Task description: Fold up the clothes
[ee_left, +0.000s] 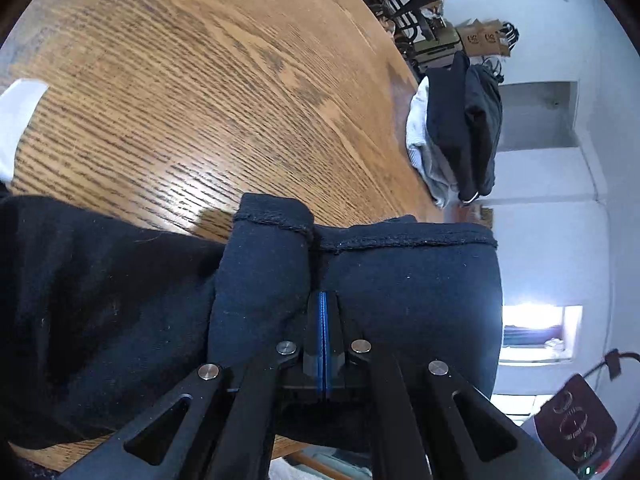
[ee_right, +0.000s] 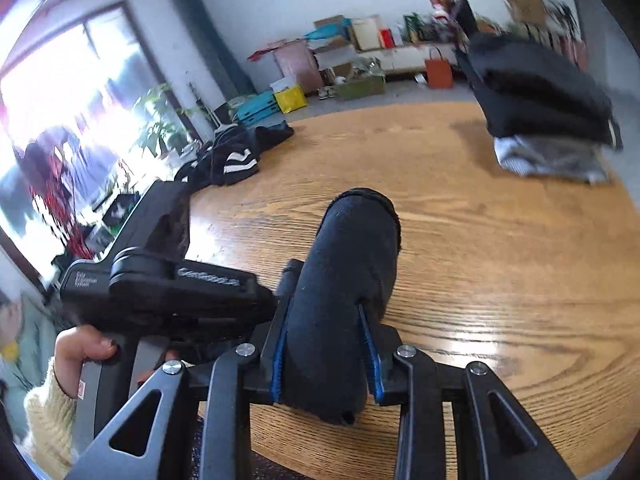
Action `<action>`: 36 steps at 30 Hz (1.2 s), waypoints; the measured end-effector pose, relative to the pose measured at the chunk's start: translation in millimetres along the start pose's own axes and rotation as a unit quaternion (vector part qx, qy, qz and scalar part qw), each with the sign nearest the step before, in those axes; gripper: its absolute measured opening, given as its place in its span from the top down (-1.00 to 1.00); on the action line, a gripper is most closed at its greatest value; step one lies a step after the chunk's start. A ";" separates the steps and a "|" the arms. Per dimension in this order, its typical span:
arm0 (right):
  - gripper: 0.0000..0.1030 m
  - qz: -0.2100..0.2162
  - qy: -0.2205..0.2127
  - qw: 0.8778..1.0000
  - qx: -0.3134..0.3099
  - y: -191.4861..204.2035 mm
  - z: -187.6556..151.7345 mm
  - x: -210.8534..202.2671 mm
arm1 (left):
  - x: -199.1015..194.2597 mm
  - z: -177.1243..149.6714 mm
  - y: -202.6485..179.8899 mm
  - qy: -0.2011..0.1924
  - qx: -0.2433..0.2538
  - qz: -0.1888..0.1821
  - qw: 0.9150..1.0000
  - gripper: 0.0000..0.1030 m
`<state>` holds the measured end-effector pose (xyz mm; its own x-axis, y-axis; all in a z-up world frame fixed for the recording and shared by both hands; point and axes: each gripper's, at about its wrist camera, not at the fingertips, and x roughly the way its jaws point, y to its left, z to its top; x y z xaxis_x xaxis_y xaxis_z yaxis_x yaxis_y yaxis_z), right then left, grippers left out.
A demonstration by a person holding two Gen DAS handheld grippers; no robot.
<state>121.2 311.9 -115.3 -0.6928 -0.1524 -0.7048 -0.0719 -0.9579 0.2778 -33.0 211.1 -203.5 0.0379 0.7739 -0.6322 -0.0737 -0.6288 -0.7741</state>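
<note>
While gripped, dark garment (ee_right: pixel 340 300), folded stack (ee_right: pixel 548 120) on table (ee_right: pixel 500 280)

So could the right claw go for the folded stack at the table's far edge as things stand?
Probably not yet: the right claw is shut on a thick roll of dark cloth, so it has no free grip. The bare table leaves the way to the folded stack open.

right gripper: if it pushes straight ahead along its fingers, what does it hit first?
The right gripper is shut on a roll of dark cloth that sticks out past its fingertips. That cloth would likely meet the bare table first. The folded pile sits far right of the line. Depth is uncertain.
</note>
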 end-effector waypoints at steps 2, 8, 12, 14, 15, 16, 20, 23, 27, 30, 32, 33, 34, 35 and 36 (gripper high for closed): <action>0.33 -0.012 0.001 1.000 -0.021 12.8 -0.5 0.6 | -0.8 -1.1 4.2 -0.003 -0.007 -0.011 1.000 0.93; 0.34 -0.030 0.003 0.999 -0.040 27.8 1.7 1.6 | -11.8 2.9 -3.9 -0.003 0.018 -0.005 1.000 0.95; 0.34 -0.027 -0.003 0.998 -0.049 30.6 5.9 0.0 | -45.7 8.2 -2.9 -0.027 0.018 -0.030 0.999 0.53; 0.34 -0.022 -0.004 0.998 -0.055 33.1 6.7 -1.4 | -67.6 10.4 -0.4 -0.047 0.012 -0.044 0.998 -0.31; 0.34 -0.020 -0.005 0.998 -0.058 35.0 7.2 -1.8 | -79.1 11.2 0.8 -0.057 0.010 -0.048 0.997 -0.46; 0.34 -0.019 -0.004 0.998 -0.064 38.5 7.8 -1.8 | -90.1 12.2 1.5 -0.067 0.010 -0.052 0.996 -0.46; 0.34 -0.014 -0.010 0.995 -0.094 57.6 11.0 -1.3 | -112.3 15.0 -8.5 -0.059 0.038 -0.012 0.997 -0.46; 0.35 -0.016 -0.013 0.992 -0.123 74.9 10.9 0.4 | -113.6 14.5 -27.5 -0.036 0.072 0.031 0.996 -0.46; 0.35 -0.012 -0.012 0.988 -0.151 92.2 7.5 4.0 | -115.1 18.1 -48.9 -0.015 0.085 0.052 0.995 -0.46; 0.35 -0.017 -0.013 0.985 -0.171 102.7 3.5 6.6 | -108.5 17.8 -64.1 0.017 0.101 0.070 0.992 -0.46; 0.36 -0.022 -0.016 0.983 -0.184 108.2 1.9 7.9 | -100.5 15.8 -73.4 0.037 0.111 0.109 0.987 -0.46; 0.36 -0.024 -0.017 0.982 -0.189 110.3 1.4 8.4 | -94.4 14.8 -75.6 0.050 0.115 0.137 0.983 -0.46; 0.36 -0.025 -0.018 0.981 -0.193 111.9 1.3 8.9 | -85.8 14.9 -77.2 0.069 0.116 0.160 0.978 -0.46; 0.36 -0.024 -0.019 0.981 -0.194 112.7 1.6 9.3 | -78.9 14.8 -77.1 0.084 0.116 0.173 0.974 -0.46; 0.37 -0.024 -0.019 0.980 -0.195 113.3 1.9 10.1 | -72.3 14.6 -77.0 0.098 0.116 0.186 0.971 -0.45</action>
<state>104.7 202.3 -89.7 -0.7221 -0.1021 -0.6842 0.1694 -0.9850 -0.0319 -44.7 204.7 -97.7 0.1520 0.4522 -0.8789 -0.3410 -0.8106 -0.4761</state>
